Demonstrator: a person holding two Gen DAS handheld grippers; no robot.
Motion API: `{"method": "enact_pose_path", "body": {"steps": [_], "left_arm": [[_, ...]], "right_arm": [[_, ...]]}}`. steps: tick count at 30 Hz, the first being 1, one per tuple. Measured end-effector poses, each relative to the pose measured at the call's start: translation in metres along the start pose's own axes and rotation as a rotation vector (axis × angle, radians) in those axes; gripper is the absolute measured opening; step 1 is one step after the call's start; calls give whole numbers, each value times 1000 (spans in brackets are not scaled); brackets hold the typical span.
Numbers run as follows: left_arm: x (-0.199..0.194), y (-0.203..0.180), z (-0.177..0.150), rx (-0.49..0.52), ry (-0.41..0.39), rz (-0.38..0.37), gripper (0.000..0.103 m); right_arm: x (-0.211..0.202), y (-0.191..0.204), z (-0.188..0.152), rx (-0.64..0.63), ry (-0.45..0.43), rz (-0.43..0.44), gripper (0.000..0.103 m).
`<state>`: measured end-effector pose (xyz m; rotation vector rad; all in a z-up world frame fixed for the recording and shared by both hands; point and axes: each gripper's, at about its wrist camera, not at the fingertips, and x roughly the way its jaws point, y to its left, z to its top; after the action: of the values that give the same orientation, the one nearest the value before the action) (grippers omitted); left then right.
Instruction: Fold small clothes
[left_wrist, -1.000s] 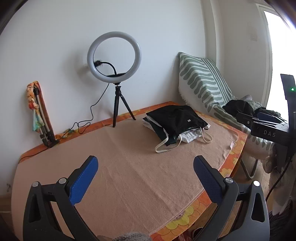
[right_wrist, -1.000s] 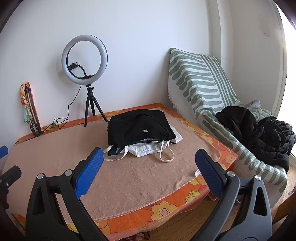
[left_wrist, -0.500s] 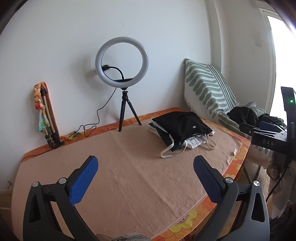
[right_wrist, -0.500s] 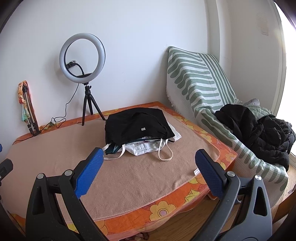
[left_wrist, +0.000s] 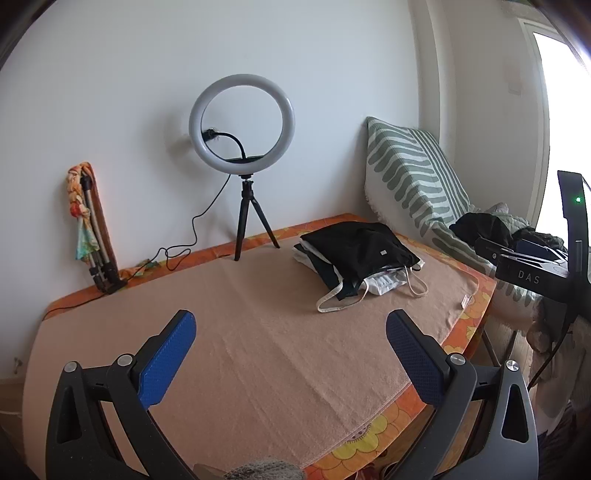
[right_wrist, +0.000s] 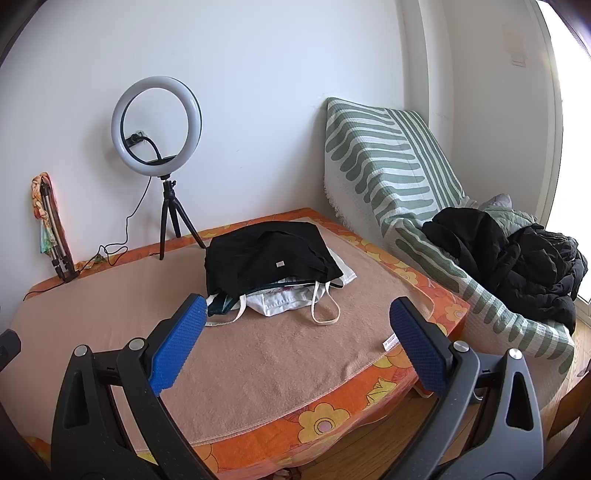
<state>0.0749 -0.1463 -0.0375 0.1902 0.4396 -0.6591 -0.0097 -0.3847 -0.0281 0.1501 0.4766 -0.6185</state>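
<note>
- White walls back a table (left_wrist: 258, 354) spread with a tan blanket over an orange flowered cloth; a ring light (left_wrist: 242, 122) on its tripod stands at the far edge, a folded tripod (left_wrist: 92, 229) wrapped in a scarf at the far left corner.
- Task's clothes (right_wrist: 273, 258) lie in one pile toward the far right corner: a black garment on top, white and dark green pieces beneath, white straps trailing toward the near edge.
- Left gripper (left_wrist: 290, 332) hangs over the near edge, jaws wide, nothing between them. Right gripper (right_wrist: 297, 321) likewise, jaws wide and empty, its left pad (right_wrist: 177, 343) lining up just short of the pile's near straps.
- Over the last second the left view has pulled back and swung right, the ring light sliding from left of centre to the middle; the right view has drifted so the pile sits more squarely ahead. The pile itself has not shifted.
- Reading: the person is squaring up to the table, not yet reaching. No garment is touched, so folding has not begun; the likely first move is lifting the black top piece onto the bare blanket.
- A striped chair (right_wrist: 388, 162) with a dark jacket (right_wrist: 509, 258) stands off the right edge.
</note>
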Motion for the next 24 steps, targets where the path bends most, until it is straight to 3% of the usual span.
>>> {"method": "enact_pose_path", "body": {"steps": [24], "left_arm": [[-1, -6, -2, 19, -3, 15, 103]], "right_arm": [[-3, 4, 2, -7, -8, 0, 101]]}}
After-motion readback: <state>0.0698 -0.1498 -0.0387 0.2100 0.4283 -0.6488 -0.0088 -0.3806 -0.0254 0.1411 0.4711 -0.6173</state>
